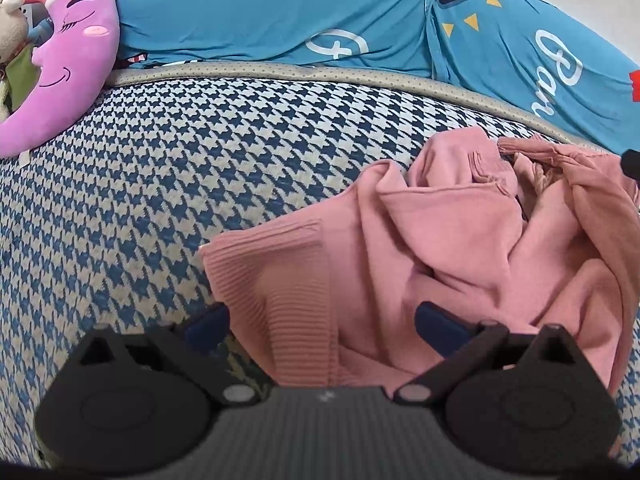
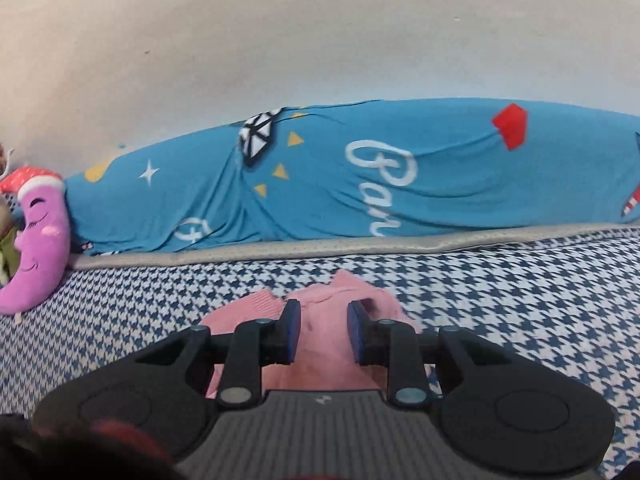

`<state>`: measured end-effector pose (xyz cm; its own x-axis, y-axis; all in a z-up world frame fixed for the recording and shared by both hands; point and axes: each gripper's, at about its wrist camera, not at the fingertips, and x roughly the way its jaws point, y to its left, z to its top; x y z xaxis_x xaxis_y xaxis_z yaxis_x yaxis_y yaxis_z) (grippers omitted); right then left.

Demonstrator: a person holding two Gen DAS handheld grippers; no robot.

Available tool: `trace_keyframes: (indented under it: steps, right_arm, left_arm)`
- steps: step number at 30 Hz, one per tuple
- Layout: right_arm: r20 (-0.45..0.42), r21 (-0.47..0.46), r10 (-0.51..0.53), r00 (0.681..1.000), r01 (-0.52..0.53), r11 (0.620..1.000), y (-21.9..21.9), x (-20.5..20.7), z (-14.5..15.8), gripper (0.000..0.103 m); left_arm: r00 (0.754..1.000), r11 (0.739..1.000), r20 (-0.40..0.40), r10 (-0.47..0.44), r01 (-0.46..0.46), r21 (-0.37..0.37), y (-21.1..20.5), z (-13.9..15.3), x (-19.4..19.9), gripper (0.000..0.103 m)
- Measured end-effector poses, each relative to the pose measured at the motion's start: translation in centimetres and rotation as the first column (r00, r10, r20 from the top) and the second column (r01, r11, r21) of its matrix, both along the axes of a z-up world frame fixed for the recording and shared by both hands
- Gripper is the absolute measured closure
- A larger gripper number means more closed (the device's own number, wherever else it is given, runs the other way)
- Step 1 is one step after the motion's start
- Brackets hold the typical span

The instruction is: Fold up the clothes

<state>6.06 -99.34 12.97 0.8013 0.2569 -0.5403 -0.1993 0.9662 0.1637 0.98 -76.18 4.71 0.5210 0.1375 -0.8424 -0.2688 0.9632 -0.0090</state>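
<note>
A: Pink knit sweater (image 1: 432,248) crumpled in a heap on the houndstooth bed cover (image 1: 140,184), ribbed hem (image 1: 272,280) splayed toward the left gripper (image 1: 320,326), sleeves and collar bunched at the far side. Not flat, not folded.

B: Risk from here?

A: Likely a grab through two layers at once: overlapping folds, so a pinch at the hem could drag the whole heap instead of spreading it. Loose knit could also snag on a blue pad (image 1: 436,326).

B: Tongs?

A: Left gripper low over the hem, spread wide, pads either side of the ribbing, nothing clamped. Right gripper (image 2: 324,330) level, pointed over the sweater's near edge, gap narrower but parted, empty too.

B: Surroundings?

A: Blue printed quilt (image 2: 360,176) rolled along the wall, purple moon plush (image 1: 68,60) at the far left, well apart.
</note>
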Motion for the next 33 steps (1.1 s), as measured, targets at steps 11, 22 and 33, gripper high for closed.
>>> trace_keyframes:
  steps: [11, 22, 33]
  right_arm:
    - [-0.078, -0.045, -0.003, 0.997, -0.001, 0.999, 1.9, 1.9, -3.5, 0.060]
    - [-0.087, -0.094, -0.029, 0.996, 0.021, 0.995, 1.7, 1.2, -3.9, 0.087]
    - [-0.074, -0.081, -0.133, 0.988, 0.127, 0.989, -1.2, -1.4, -2.0, 0.091]
  left_arm:
    - [1.000, 1.000, -0.014, 0.015, -0.016, -0.026, 0.1, -0.1, 0.0, 0.000]
    - [1.000, 1.000, -0.008, 0.003, -0.003, -0.026, 0.7, 0.0, -0.4, 0.000]
    - [1.000, 1.000, 0.011, 0.015, -0.015, -0.011, 0.5, 0.4, 0.0, 0.000]
